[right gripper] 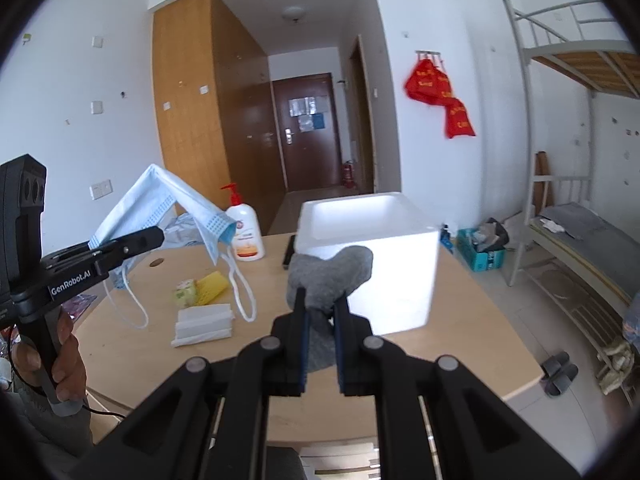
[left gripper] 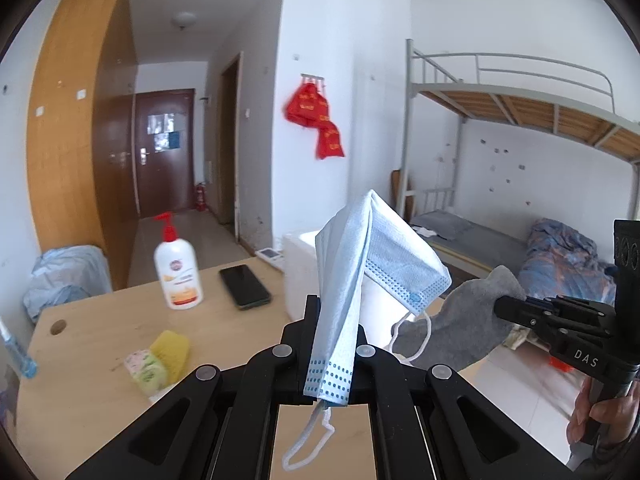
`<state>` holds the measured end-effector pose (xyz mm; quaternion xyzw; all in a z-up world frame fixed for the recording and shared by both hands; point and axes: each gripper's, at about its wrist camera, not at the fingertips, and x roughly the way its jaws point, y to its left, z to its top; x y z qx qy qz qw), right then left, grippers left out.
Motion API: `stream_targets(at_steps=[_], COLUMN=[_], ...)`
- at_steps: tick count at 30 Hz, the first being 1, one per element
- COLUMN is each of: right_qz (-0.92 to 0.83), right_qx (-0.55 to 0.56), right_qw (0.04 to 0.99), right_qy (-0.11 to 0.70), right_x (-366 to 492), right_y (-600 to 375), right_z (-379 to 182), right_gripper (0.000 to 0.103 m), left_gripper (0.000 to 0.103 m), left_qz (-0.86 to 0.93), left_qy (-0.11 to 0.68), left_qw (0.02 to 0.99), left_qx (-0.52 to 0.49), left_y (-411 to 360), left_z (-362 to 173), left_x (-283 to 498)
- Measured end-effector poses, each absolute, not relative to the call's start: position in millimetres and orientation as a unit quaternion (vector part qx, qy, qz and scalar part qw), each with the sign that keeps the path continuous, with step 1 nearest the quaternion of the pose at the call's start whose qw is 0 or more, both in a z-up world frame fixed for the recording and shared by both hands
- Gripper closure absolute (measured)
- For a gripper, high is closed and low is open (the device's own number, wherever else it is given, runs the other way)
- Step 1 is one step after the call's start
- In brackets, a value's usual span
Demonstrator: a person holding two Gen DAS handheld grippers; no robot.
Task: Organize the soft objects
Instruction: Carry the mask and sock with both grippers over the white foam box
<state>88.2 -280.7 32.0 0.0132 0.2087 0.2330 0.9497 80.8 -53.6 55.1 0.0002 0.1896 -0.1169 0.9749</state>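
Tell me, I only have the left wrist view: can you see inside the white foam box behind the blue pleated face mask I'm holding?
Observer: From the right wrist view the white foam box stands open-topped; what shows of its interior holds nothing, the bottom is hidden.
Operator: Anything on the wooden table near my side that the mask hides?
Observer: Yes, a folded white tissue pack lies on the wooden table, nearer than the yellow sponge.
Operator: And how is the grey sock held?
Observer: The right gripper is shut on the grey sock at its middle, with the sock's upper part bulging above the fingers in front of the box.
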Motion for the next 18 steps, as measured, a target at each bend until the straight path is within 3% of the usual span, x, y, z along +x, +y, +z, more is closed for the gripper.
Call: stream_targets(at_steps=[18], right_qz=[0.211], right_qx=[0.024], right_qw=[0.956], right_qy=[0.202], right_x=[87.7], right_y=[-289.7], right_z=[30.8], right_gripper=[0.09], left_gripper=[0.1], left_qz=[-0.121], left_qy=[0.191], left_qw=[0.974], left_qx=[0.009], left_y=[-68.9], left_z=[54.5], left_x=[85.1])
